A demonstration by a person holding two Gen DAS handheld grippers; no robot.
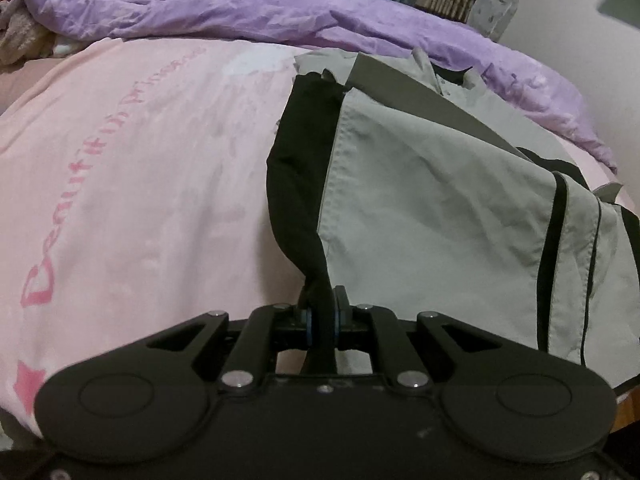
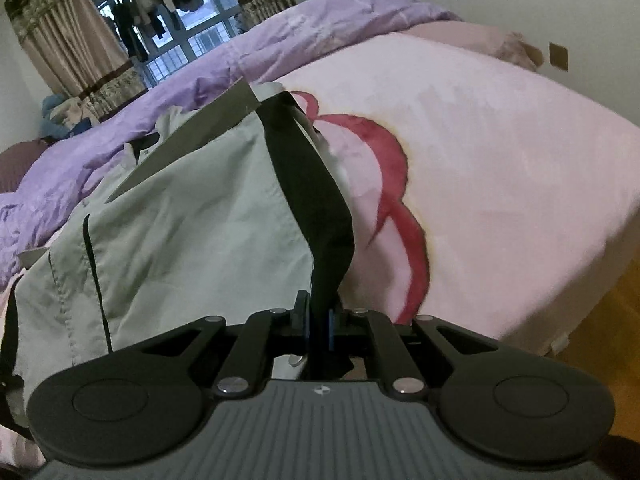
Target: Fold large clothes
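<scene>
grey jacket (image 1: 420,200) on pink sheet (image 1: 140,160), curtains (image 2: 64,40) in right view only

Curtained window (image 2: 176,36) — pink-sheeted bed (image 2: 500,152)

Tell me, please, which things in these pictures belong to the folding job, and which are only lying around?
Belong to the job:
- grey jacket with black trim
- left gripper, shut on its black edge
- right gripper, shut on the other black edge
- pink bedsheet, the folding surface

Only lying around:
- purple quilt
- curtains
- clothes hanging at the window
</scene>
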